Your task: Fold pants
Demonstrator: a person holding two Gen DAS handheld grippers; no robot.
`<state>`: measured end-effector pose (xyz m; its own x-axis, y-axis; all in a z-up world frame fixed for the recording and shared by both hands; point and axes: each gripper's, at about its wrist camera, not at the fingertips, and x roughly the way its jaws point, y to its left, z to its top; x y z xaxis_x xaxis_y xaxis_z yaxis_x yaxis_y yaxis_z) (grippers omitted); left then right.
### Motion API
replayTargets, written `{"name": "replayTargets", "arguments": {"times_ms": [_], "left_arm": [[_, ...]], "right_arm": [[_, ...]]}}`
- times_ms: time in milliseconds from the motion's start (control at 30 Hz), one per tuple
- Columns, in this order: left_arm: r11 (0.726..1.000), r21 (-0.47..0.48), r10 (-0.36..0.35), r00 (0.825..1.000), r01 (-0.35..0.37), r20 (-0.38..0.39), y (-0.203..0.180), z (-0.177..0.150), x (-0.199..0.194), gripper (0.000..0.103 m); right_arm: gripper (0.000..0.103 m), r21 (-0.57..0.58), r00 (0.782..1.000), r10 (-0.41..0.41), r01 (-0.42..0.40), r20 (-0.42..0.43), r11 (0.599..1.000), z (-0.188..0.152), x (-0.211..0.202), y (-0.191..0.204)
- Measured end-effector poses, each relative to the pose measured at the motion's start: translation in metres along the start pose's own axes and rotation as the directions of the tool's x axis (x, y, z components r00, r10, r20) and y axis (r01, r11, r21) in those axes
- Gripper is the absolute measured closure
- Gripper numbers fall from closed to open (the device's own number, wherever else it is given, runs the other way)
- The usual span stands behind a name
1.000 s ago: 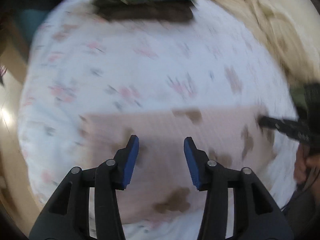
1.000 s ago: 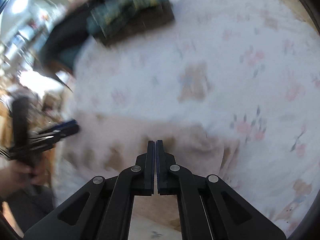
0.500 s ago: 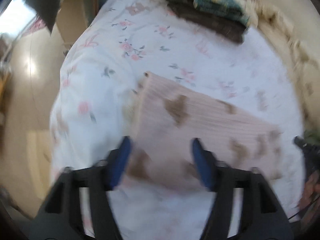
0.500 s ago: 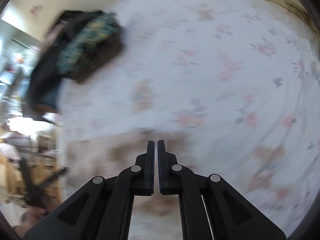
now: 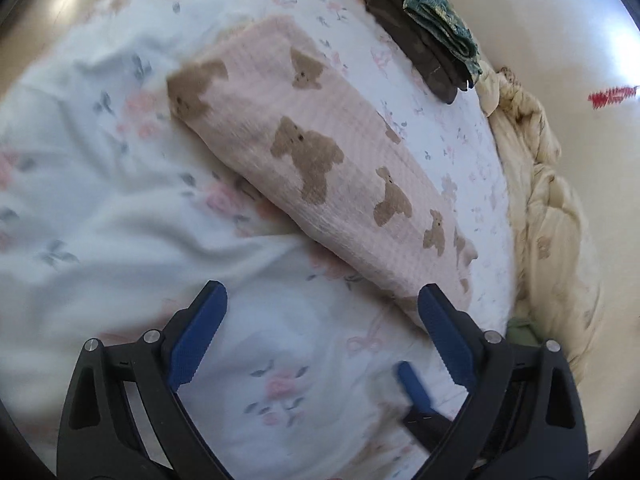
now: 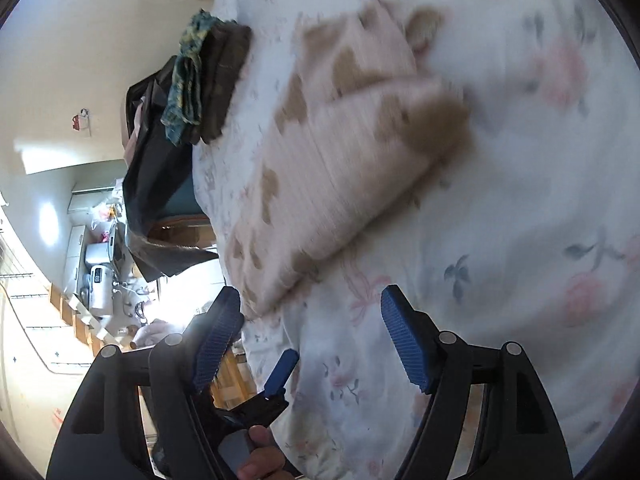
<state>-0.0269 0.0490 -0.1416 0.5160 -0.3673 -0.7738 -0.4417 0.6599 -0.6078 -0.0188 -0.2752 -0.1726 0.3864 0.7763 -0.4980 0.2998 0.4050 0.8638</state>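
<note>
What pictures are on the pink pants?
Brown teddy bears on the pink pants, clearest in the left wrist view.

Floral bedsheet (image 5: 120, 208), stacked folded clothes (image 5: 428, 36), cream comforter (image 5: 552, 216).

Likely a home bedroom, floral bedsheet (image 5: 120, 216), rumpled cream duvet (image 5: 548, 216), folded clothes (image 5: 432, 36)

Right gripper (image 6: 310, 336) is now spreading its fingers wide, having been pinched together a second ago, and is backing off the pink bear-print pants (image 6: 344, 168). Left gripper (image 5: 320, 336) is pulling back too, fingers wider; pants are now lying folded, released on the bed (image 5: 100, 208).
</note>
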Motion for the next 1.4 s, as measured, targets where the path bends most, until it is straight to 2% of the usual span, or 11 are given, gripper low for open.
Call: {"name": "replayTargets", "arguments": {"times_ms": [200,433,600,767,1000,1033,1100,1133,1200,1300,1400], "left_arm": [[0.999,-0.031,-0.015,0.999,0.016,0.044,0.006,0.013,0.018,0.008],[0.995,-0.096,0.021,0.992,-0.009,0.125,0.014,0.055,0.016,0.010],[0.979,-0.205,0.007,0.993,0.017,0.116,0.025,0.070,0.021,0.010],[0.997,-0.078,0.026,0.982,-0.011,0.186,0.006,0.075,0.011,0.010],[0.990,-0.138,0.019,0.978,0.010,0.207,0.029,0.089,0.020,0.022],[0.992,-0.126,0.006,0.974,0.023,0.225,0.028,0.093,0.019,0.027],[0.994,-0.106,0.023,0.968,0.004,0.251,0.029,0.104,0.021,0.061],[0.994,-0.112,0.044,0.967,-0.017,0.251,0.032,0.110,0.023,0.070],[0.993,-0.121,0.024,0.970,0.005,0.241,0.041,0.117,0.027,0.085],[0.995,-0.093,-0.014,0.971,0.038,0.239,0.040,0.117,0.024,0.096],[0.996,-0.057,-0.051,0.968,0.067,0.246,0.030,0.117,0.012,0.097]], "right_arm": [[0.029,0.000,1.000,0.006,-0.006,0.027,1.000,0.011,0.025,-0.009],[0.029,0.080,0.978,0.052,-0.069,0.201,0.994,0.059,-0.004,-0.028],[0.028,0.075,0.975,0.045,-0.063,0.217,0.995,0.074,-0.001,-0.027],[0.027,0.064,0.972,0.048,-0.064,0.231,0.996,0.076,0.003,-0.022],[0.034,0.016,0.969,0.025,-0.029,0.245,0.999,0.082,0.006,-0.011],[0.037,0.020,0.970,0.011,-0.017,0.241,1.000,0.084,0.009,-0.012],[0.050,0.029,0.968,0.006,-0.014,0.251,0.999,0.087,0.010,-0.015],[0.055,0.029,0.967,0.000,-0.007,0.256,1.000,0.089,0.011,-0.016],[0.078,0.030,0.966,-0.018,0.010,0.259,1.000,0.092,0.012,-0.019],[0.094,-0.027,0.963,-0.006,0.014,0.269,1.000,0.093,0.008,-0.014],[0.094,-0.120,0.956,0.017,0.019,0.293,0.993,0.090,0.000,0.008]]}}
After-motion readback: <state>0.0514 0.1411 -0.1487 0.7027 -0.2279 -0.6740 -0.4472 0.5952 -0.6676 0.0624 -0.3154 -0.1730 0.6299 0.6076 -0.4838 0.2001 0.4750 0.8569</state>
